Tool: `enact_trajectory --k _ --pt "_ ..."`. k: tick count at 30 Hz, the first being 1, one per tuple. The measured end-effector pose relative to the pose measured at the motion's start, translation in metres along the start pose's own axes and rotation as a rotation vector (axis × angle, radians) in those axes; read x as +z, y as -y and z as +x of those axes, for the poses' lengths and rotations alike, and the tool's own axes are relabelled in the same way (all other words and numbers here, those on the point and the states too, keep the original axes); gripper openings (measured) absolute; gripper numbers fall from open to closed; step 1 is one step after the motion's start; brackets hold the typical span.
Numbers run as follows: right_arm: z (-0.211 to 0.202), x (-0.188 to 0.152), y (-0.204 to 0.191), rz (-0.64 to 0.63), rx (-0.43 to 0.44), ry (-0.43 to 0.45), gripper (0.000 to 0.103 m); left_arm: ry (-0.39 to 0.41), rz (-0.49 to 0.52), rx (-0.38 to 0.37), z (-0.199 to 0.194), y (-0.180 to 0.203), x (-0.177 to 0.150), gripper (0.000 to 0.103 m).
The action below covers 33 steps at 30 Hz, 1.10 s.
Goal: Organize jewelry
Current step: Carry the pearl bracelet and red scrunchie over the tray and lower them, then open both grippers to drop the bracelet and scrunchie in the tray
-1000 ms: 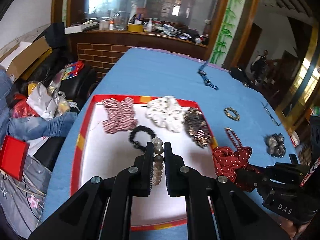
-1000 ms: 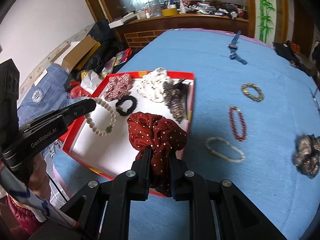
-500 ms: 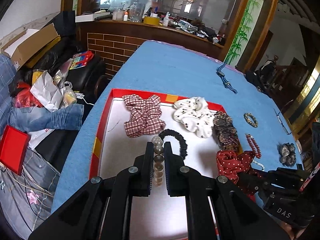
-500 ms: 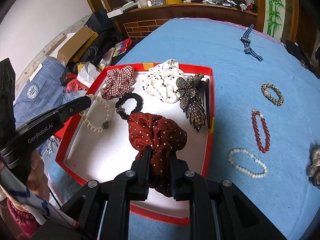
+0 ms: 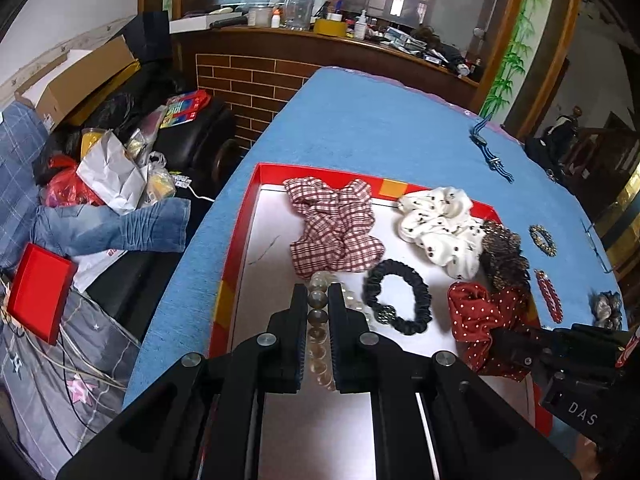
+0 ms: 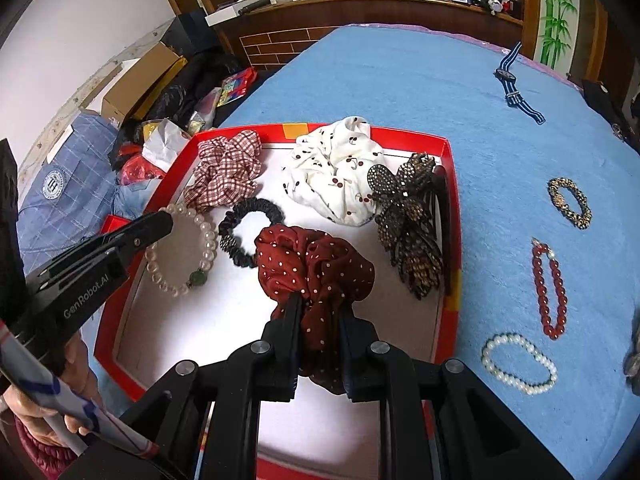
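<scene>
Reading "GenRobot.AI" — left gripper [image 6: 160, 224] pinching pearl bracelet [image 6: 182, 254].

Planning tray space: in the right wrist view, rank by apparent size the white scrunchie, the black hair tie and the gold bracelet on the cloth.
1. White scrunchie, clearly largest.
2. Black hair tie.
3. Gold bracelet, smallest, though fisheye edge distortion may shrink it.

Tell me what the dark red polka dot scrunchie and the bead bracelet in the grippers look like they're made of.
The dark red polka dot scrunchie looks like thin woven fabric with a slight satin sheen, gathered in soft folds. The bead bracelet shows glossy cream beads, pearl or imitation, plus one green, possibly stone, bead.
</scene>
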State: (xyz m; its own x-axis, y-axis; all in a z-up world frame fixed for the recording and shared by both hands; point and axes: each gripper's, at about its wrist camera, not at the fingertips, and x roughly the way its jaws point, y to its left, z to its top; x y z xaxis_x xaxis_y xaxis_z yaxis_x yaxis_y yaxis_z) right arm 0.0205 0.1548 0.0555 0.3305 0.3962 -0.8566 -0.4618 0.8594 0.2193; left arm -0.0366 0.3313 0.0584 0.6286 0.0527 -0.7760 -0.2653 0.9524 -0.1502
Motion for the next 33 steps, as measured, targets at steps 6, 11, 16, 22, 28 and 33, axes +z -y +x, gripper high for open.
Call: enact_trajectory --k 6,11,16,22,28,33 --pt "0.016 0.006 0.003 0.024 -0.024 -0.018 0.018 -0.012 -0.008 0.018 0.006 -0.007 -0.002 0.01" --pt "0.021 0.009 0.004 0.03 -0.025 -0.015 0.022 -0.003 -0.011 0.029 0.007 -0.008 -0.003 0.01" --pt "0.019 0.01 0.007 0.038 -0.01 -0.009 0.029 0.011 -0.01 0.033 0.005 -0.008 -0.003 0.01" --pt "0.008 0.007 0.01 0.043 0.01 0.008 0.038 0.024 -0.005 0.043 -0.001 -0.004 -0.002 0.016" --pt "-0.014 0.001 0.012 0.042 0.033 0.045 0.038 0.073 0.016 0.053 -0.021 0.007 -0.006 0.019" --pt "-0.037 -0.01 0.017 0.052 0.049 0.079 0.038 0.11 0.047 0.055 -0.035 0.026 -0.014 0.025"
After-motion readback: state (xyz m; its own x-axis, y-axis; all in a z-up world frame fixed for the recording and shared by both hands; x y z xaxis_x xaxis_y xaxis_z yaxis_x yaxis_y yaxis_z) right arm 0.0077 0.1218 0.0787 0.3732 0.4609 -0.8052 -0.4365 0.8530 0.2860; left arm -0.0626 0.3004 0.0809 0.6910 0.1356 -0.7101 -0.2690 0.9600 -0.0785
